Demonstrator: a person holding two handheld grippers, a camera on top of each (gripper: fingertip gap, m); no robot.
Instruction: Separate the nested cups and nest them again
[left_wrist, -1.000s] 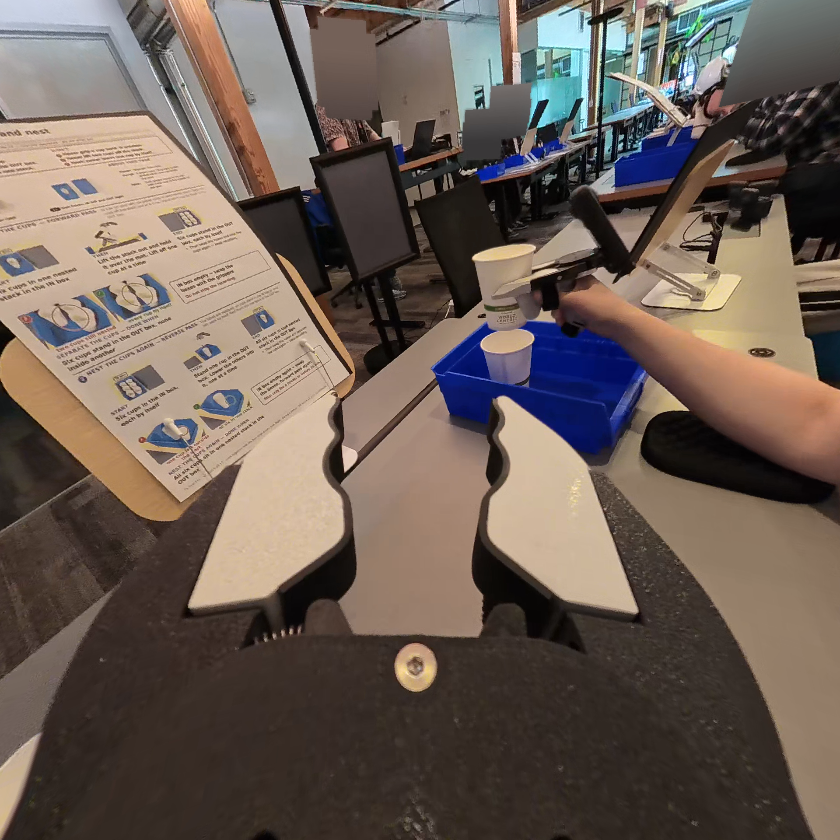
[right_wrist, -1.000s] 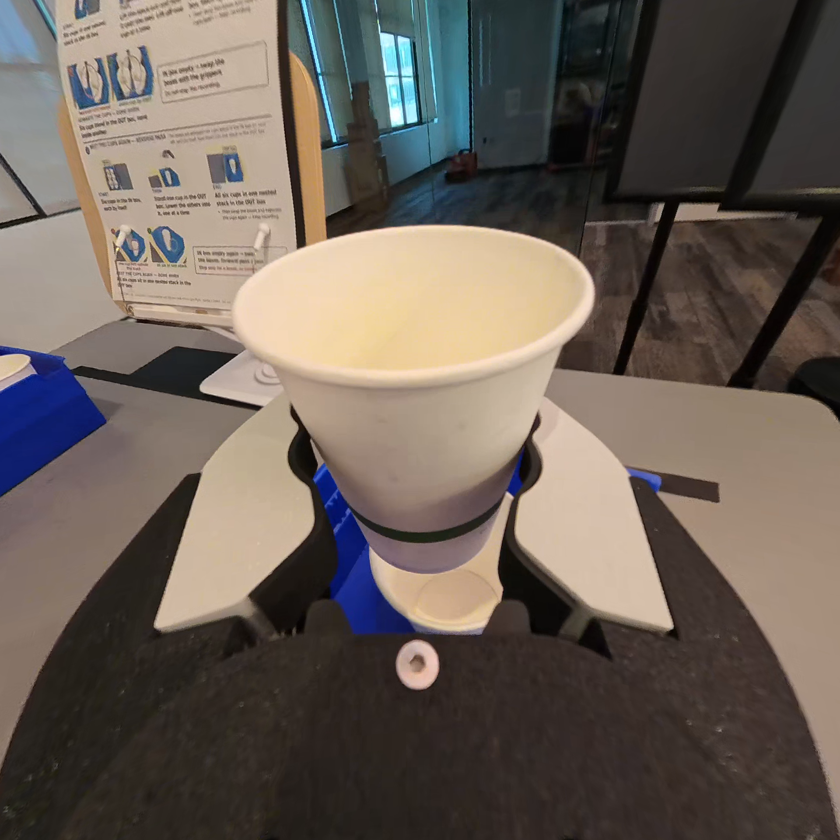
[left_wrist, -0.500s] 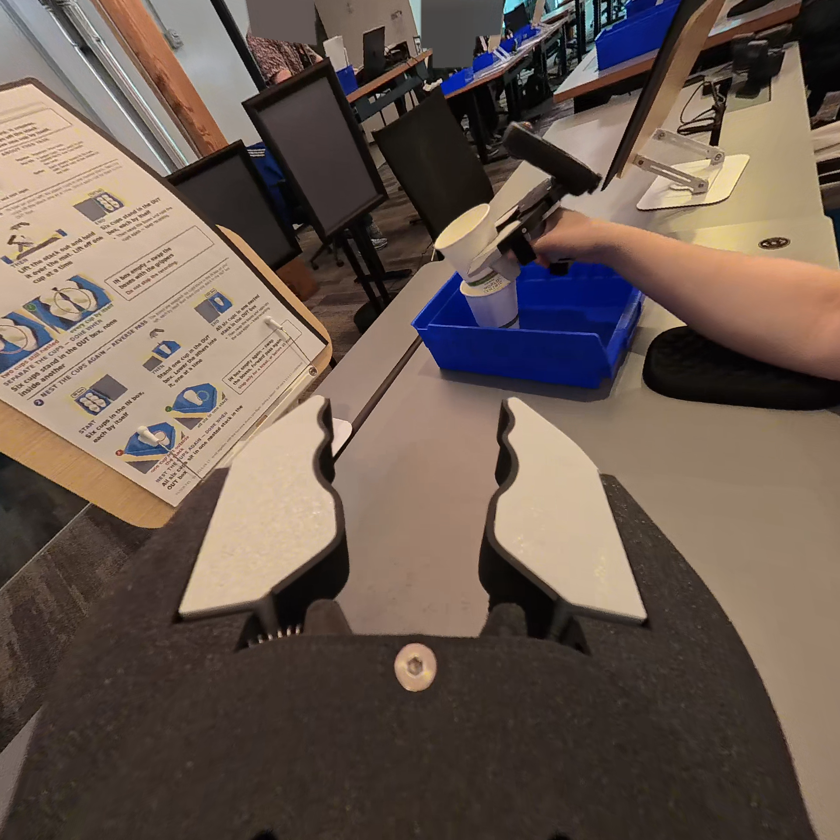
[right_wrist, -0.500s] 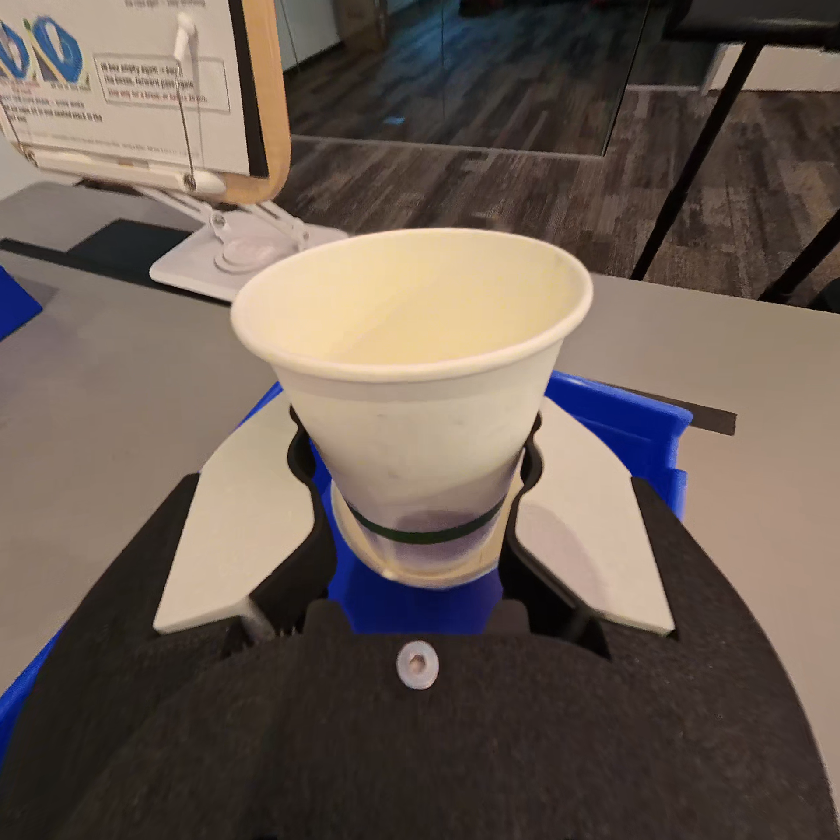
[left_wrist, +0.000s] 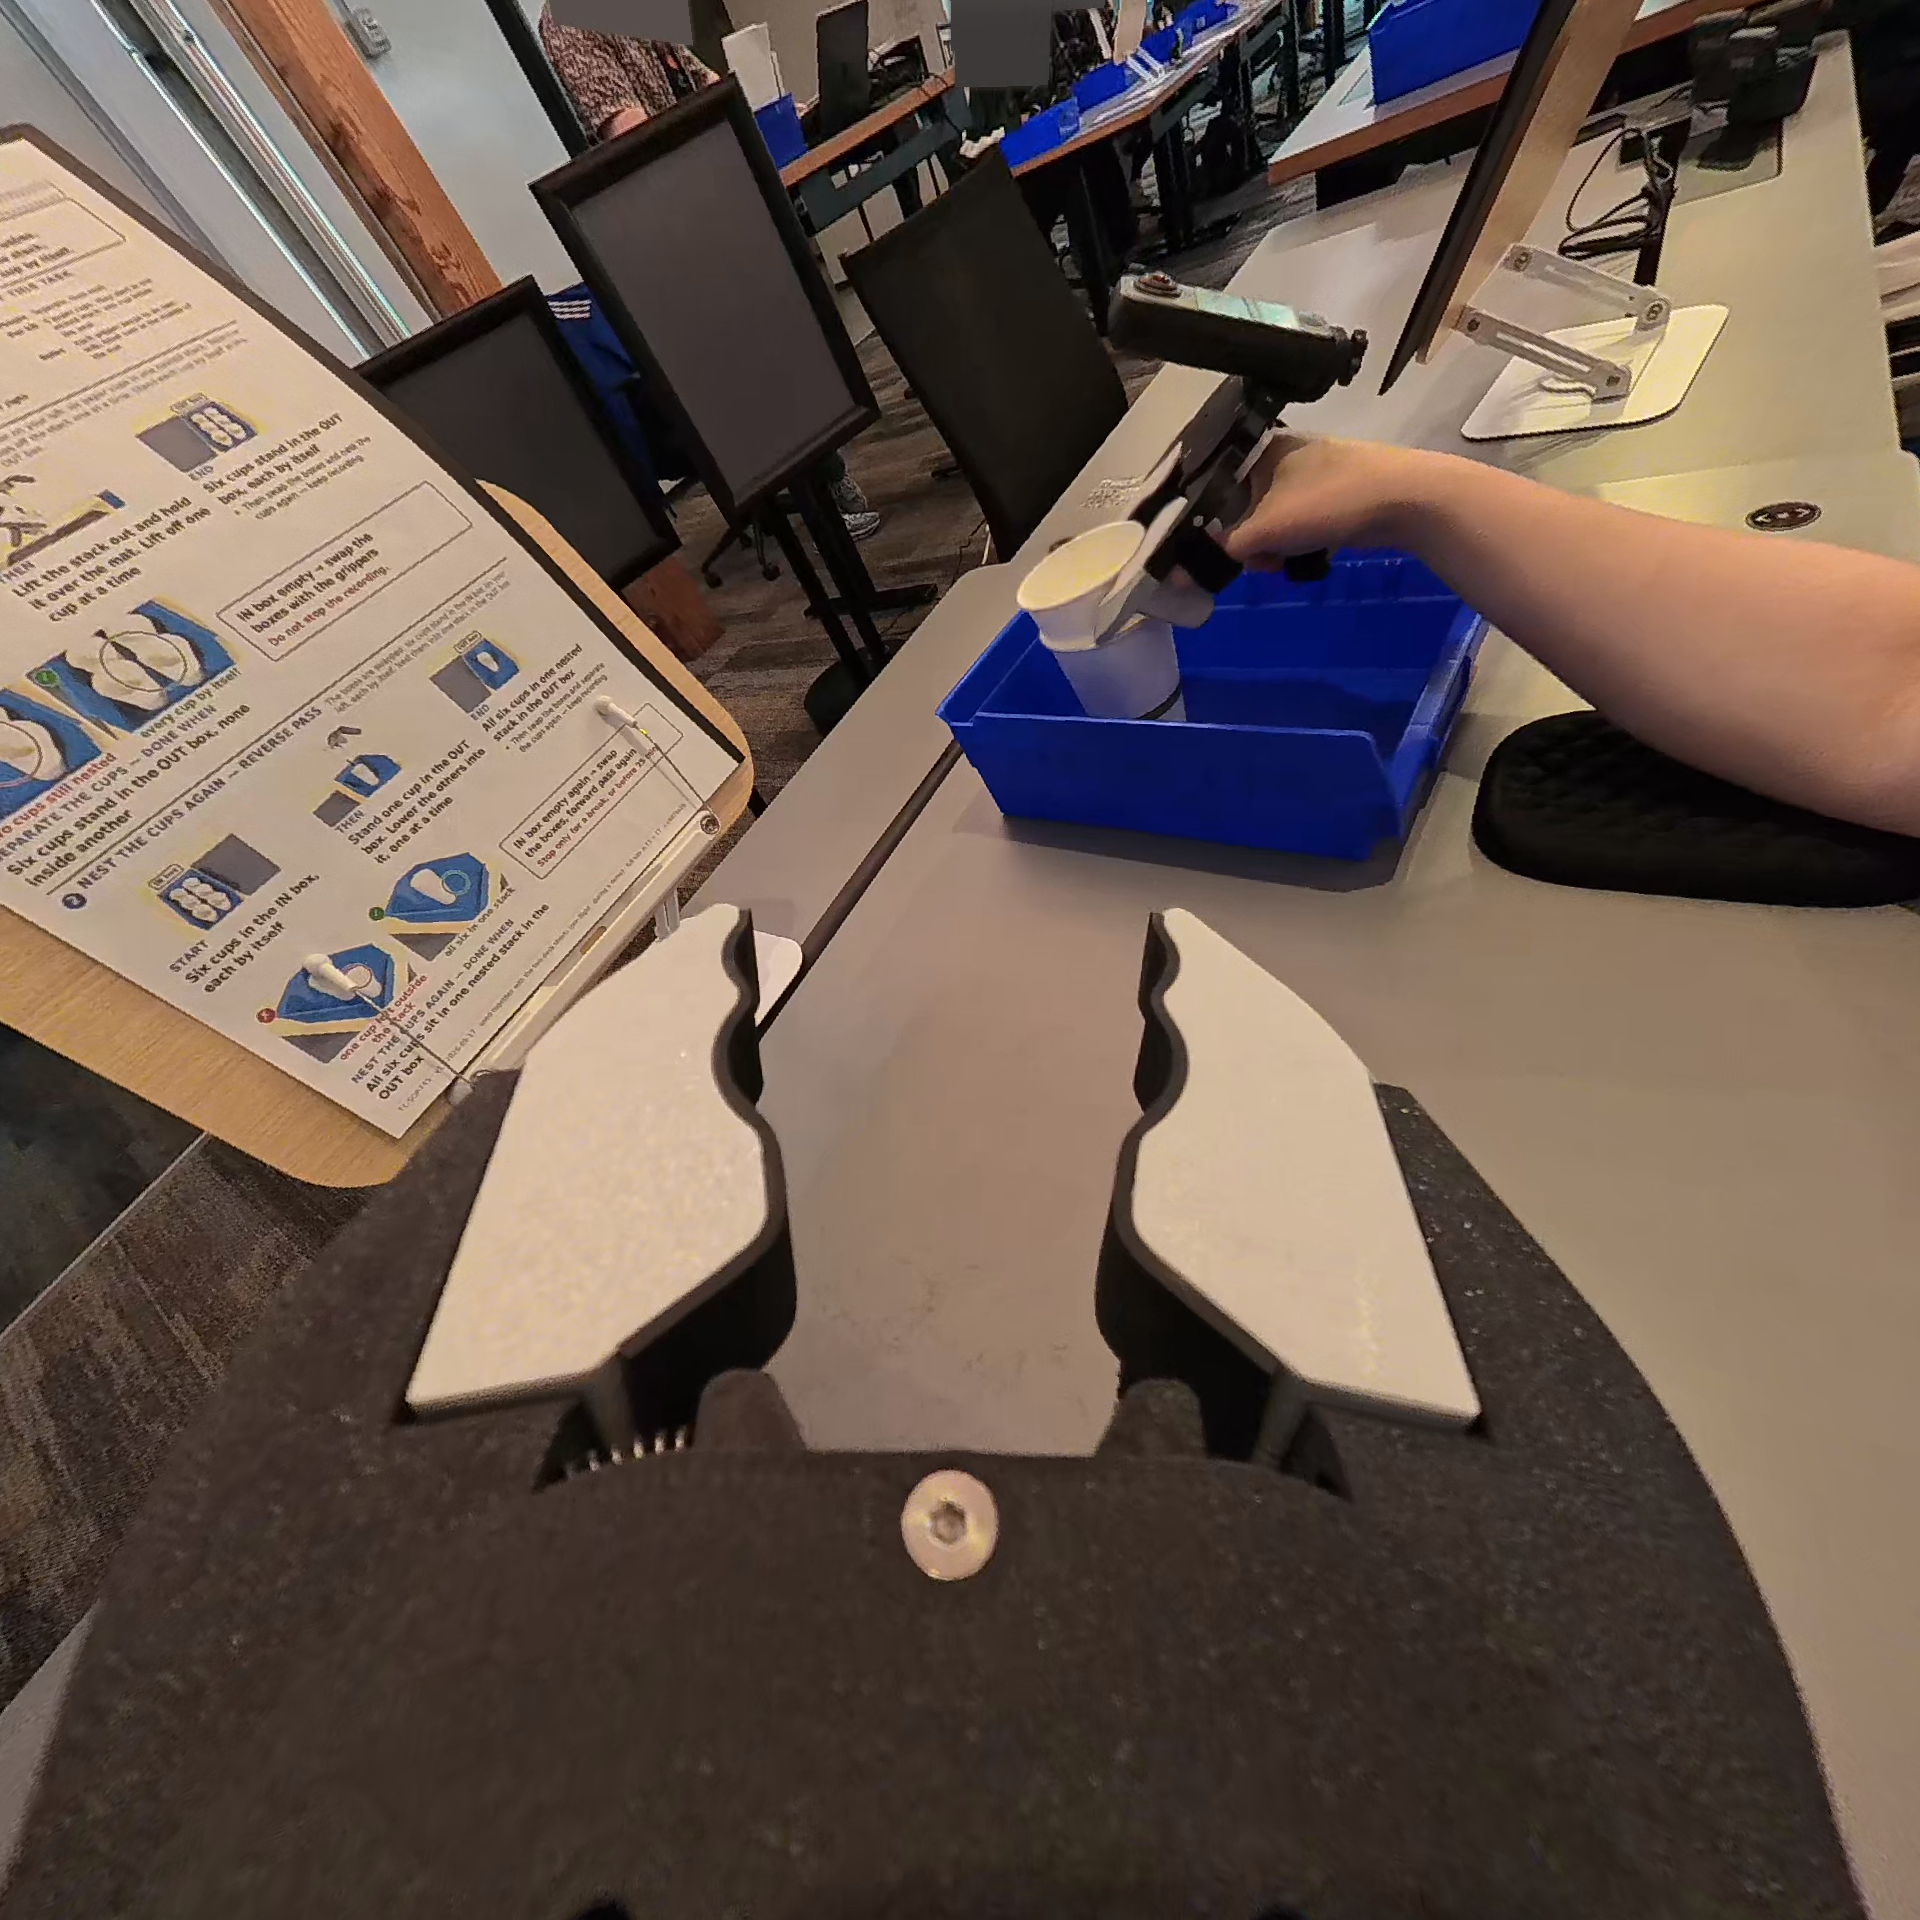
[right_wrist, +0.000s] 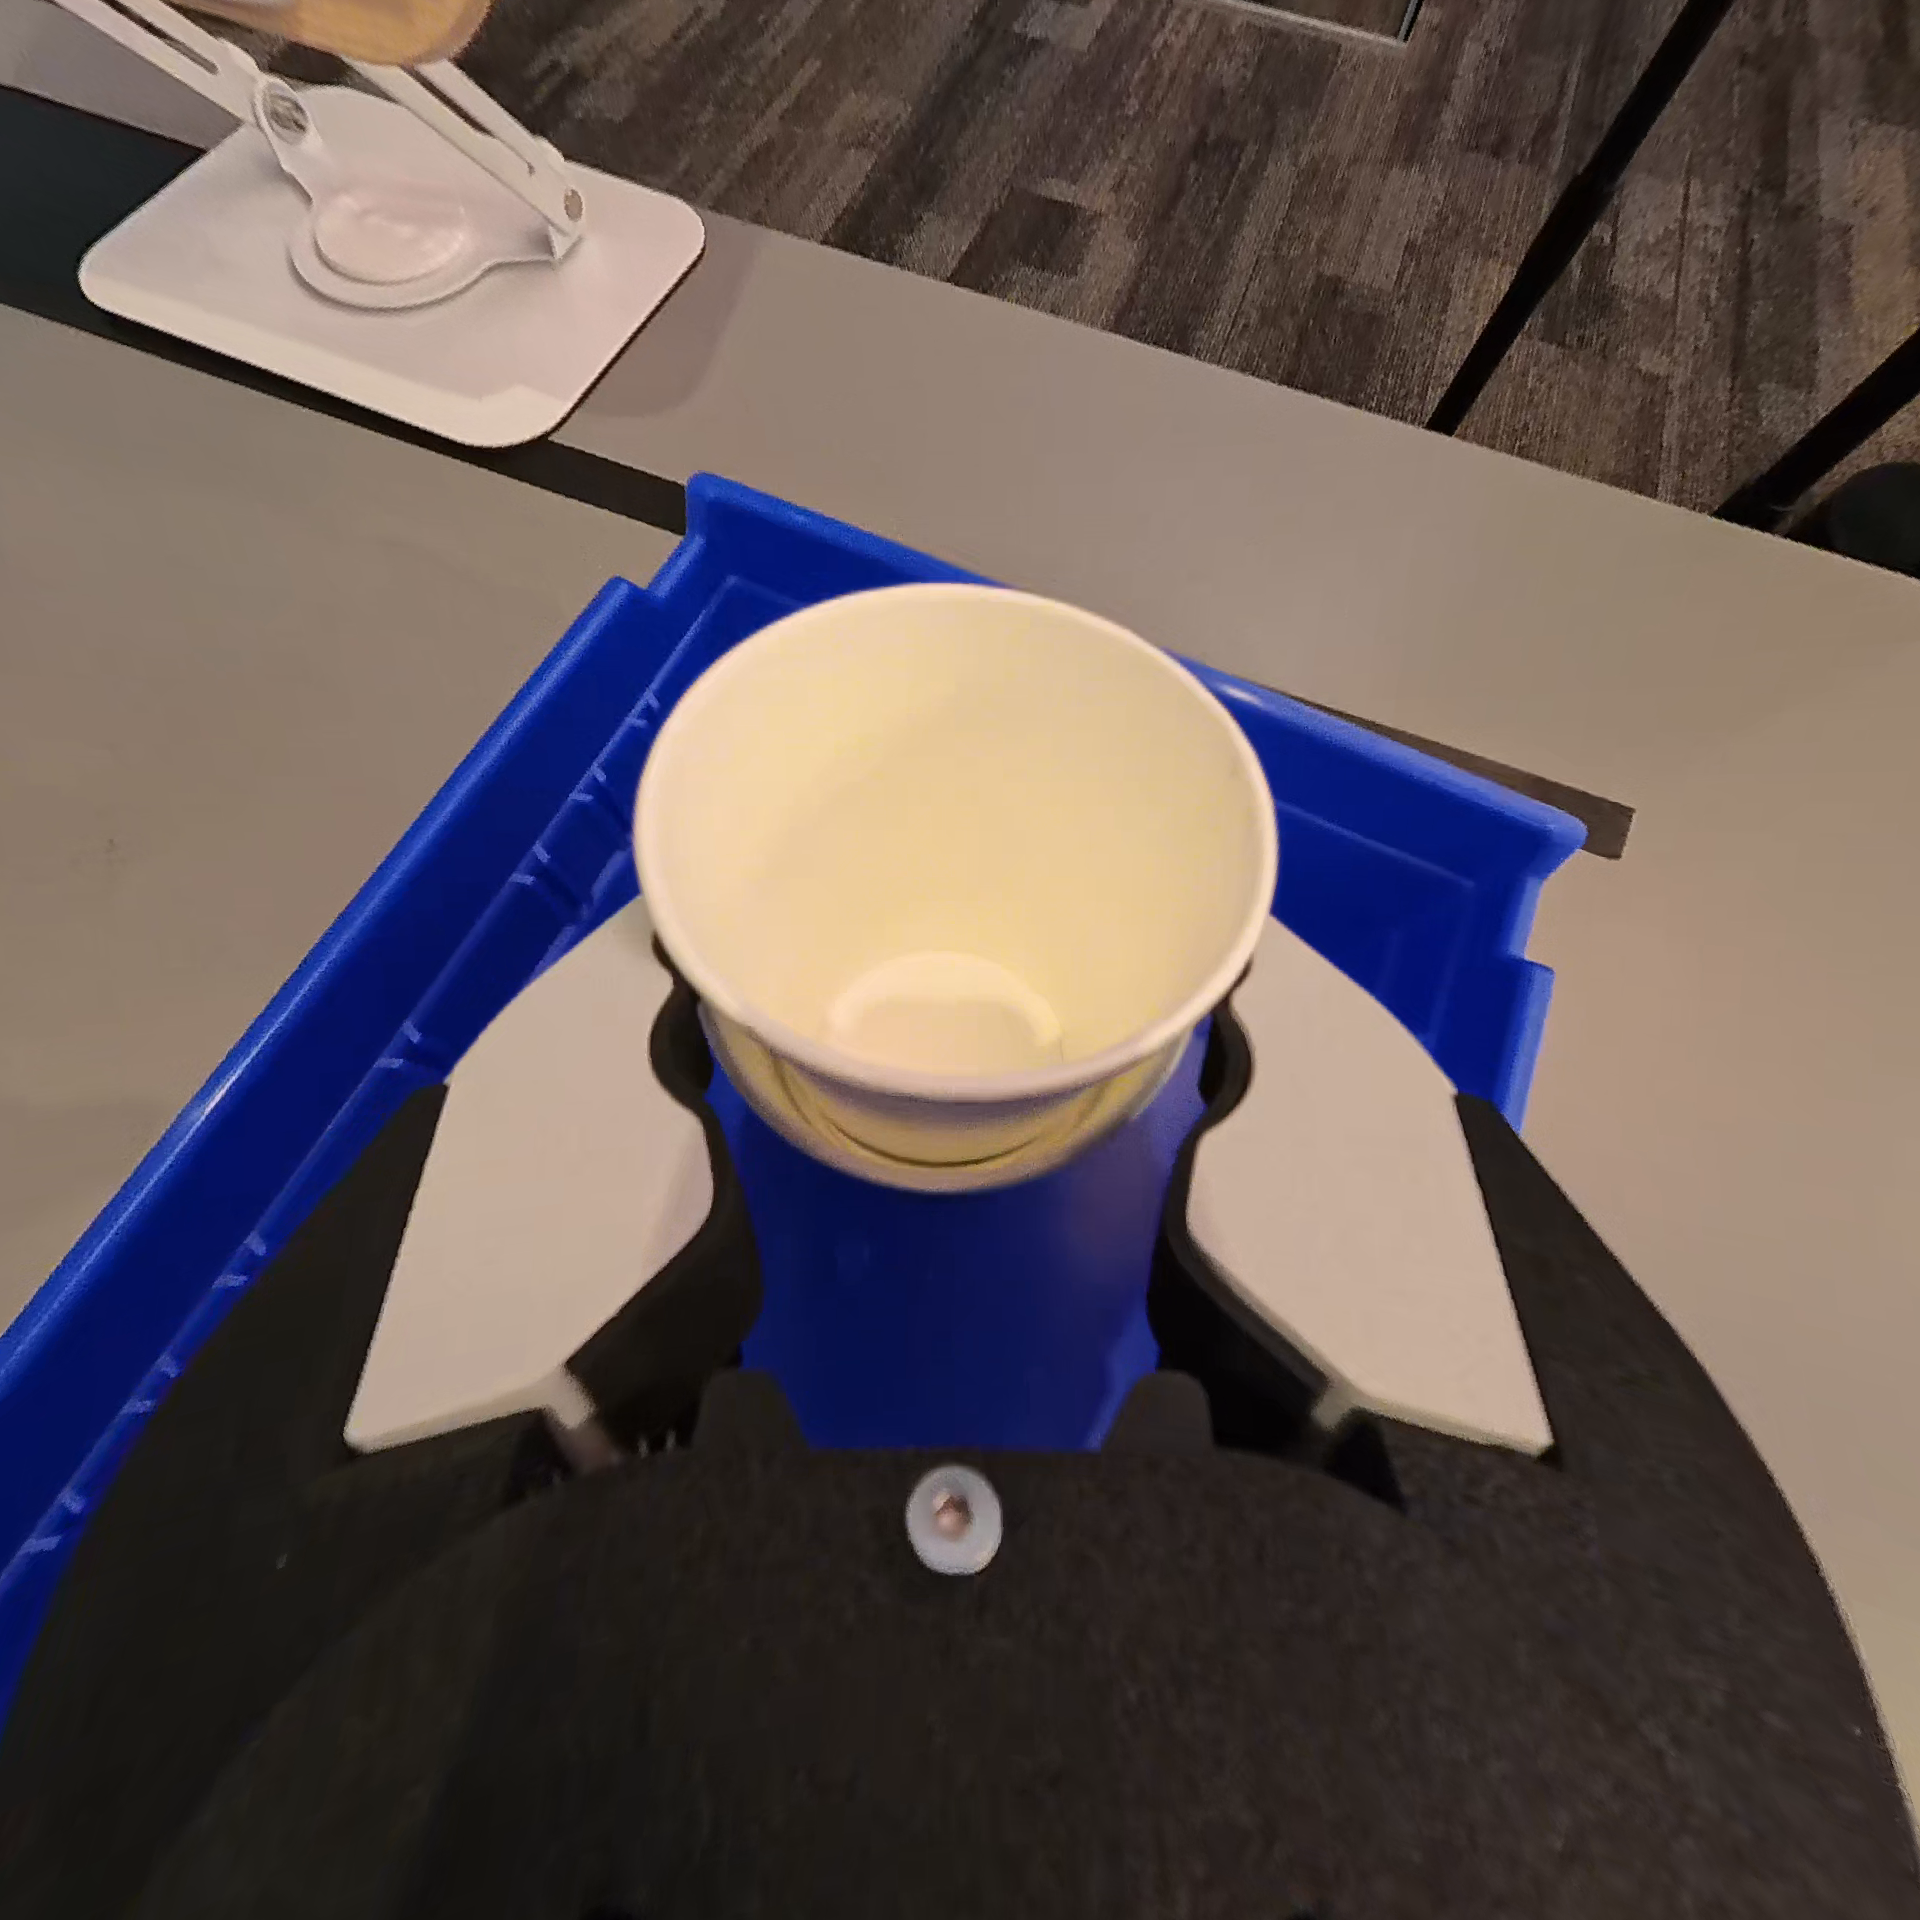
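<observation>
Surface (left_wrist: 1039, 1091): we see a grey desk filling the middle and right of the left wrist view; in the right wrist view it wraps round the bin, with dark wood floor along the top of the frame.
Instruction board (left_wrist: 312, 675): a printed sheet on a wooden-edged board, tilted, at the left of the left wrist view; its white stand (right_wrist: 384, 260) sits in the upper left of the right wrist view.
Blue bin (left_wrist: 1226, 769): an open plastic tray on the surface, upper right of centre in the left wrist view; in the right wrist view its far corner (right_wrist: 727, 540) lies just above centre.
Wrist rest (left_wrist: 1662, 821): a black pad on the surface just right of the bin, under the person's forearm.
Left gripper (left_wrist: 951, 1023): we see its fingers spread wide with only bare surface between them, grasping nothing.
Right gripper (right_wrist: 951, 1029): held by a hand (left_wrist: 1320, 499) over the bin; its fingers sit spread at either side of the top cup's lower wall, and we cannot tell whether they press on it.
Top paper cup (right_wrist: 951, 831): white, mouth up, leaning a little, partly sunk into the cup beneath.
Lower paper cup (left_wrist: 1127, 670): white, standing in the bin's left part; in the right wrist view only its rim (right_wrist: 935, 1164) peeks out under the top cup.
</observation>
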